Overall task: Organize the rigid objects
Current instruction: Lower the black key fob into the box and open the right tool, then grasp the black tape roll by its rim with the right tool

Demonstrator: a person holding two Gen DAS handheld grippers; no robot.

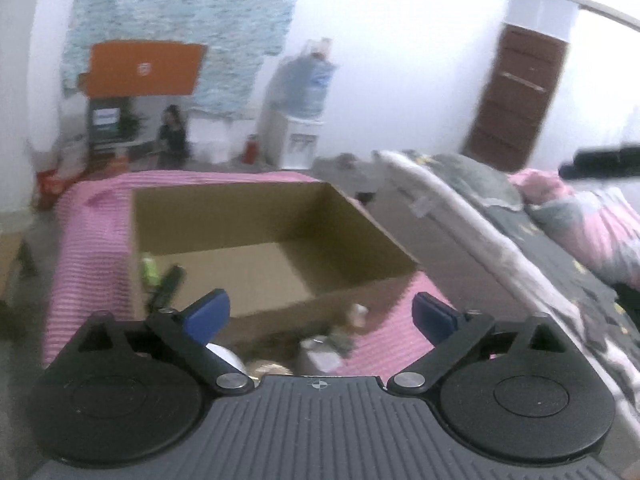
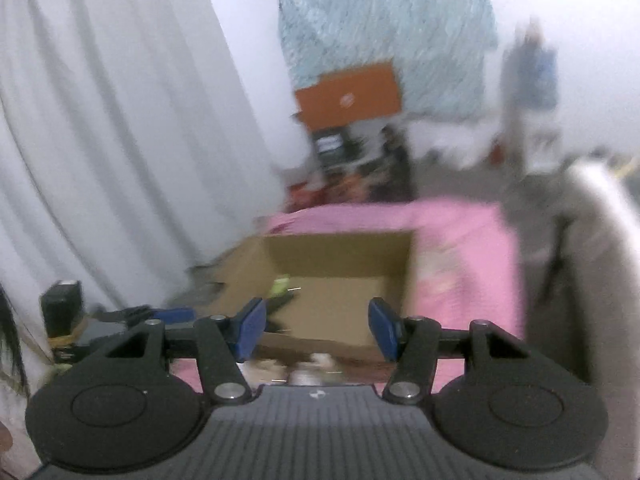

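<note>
An open cardboard box (image 1: 256,264) stands on a table with a pink striped cloth (image 1: 88,240). A green item (image 1: 149,268) and a dark item (image 1: 170,282) lie in its left corner. Several small objects (image 1: 320,344) lie on the cloth in front of the box, blurred. My left gripper (image 1: 320,316) is open and empty above them, at the box's near wall. In the right wrist view the box (image 2: 332,276) sits ahead with the green item (image 2: 280,285) inside. My right gripper (image 2: 318,328) is open and empty before the box's near wall, above small blurred objects (image 2: 312,368).
A bed with grey and pink bedding (image 1: 560,232) runs along the right. A water dispenser (image 1: 298,120), an orange sign (image 1: 144,68) and a brown door (image 1: 516,100) stand at the back. White curtain (image 2: 100,140) hangs left; dark boxes (image 2: 64,312) sit low left.
</note>
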